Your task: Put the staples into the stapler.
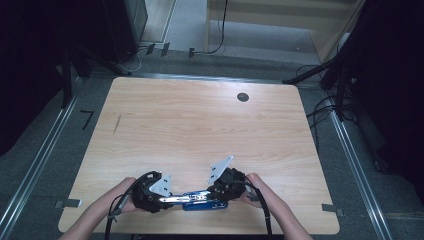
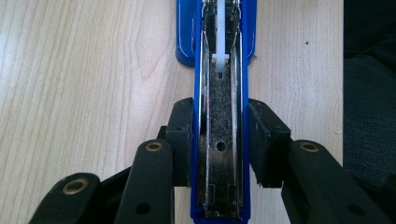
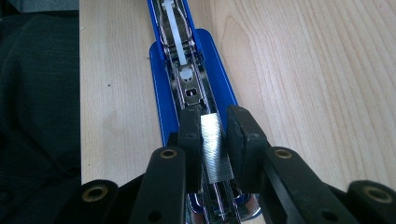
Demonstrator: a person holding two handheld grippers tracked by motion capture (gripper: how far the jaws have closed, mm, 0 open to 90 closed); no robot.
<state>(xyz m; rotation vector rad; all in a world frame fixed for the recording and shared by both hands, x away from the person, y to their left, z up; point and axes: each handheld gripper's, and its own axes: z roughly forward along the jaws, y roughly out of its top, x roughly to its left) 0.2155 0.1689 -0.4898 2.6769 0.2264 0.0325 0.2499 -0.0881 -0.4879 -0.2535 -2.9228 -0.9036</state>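
The blue stapler (image 1: 202, 200), lying opened out at the table's (image 1: 210, 120) near edge, looks rigid, fairly heavy and slick on its metal, best taken by its blue sides. The left gripper (image 2: 219, 140) clamps the upper arm's sides; the right gripper (image 3: 212, 140) pinches a light, brittle strip of staples (image 3: 215, 147) just above the magazine channel

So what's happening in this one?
A person is loading a blue stapler that lies opened near the front edge of the wooden table. The left gripper clamps the stapler's open arm from both sides and steadies it. The right gripper holds a strip of staples between its jaws, right over the metal magazine channel. The strip is not yet seated in the channel.
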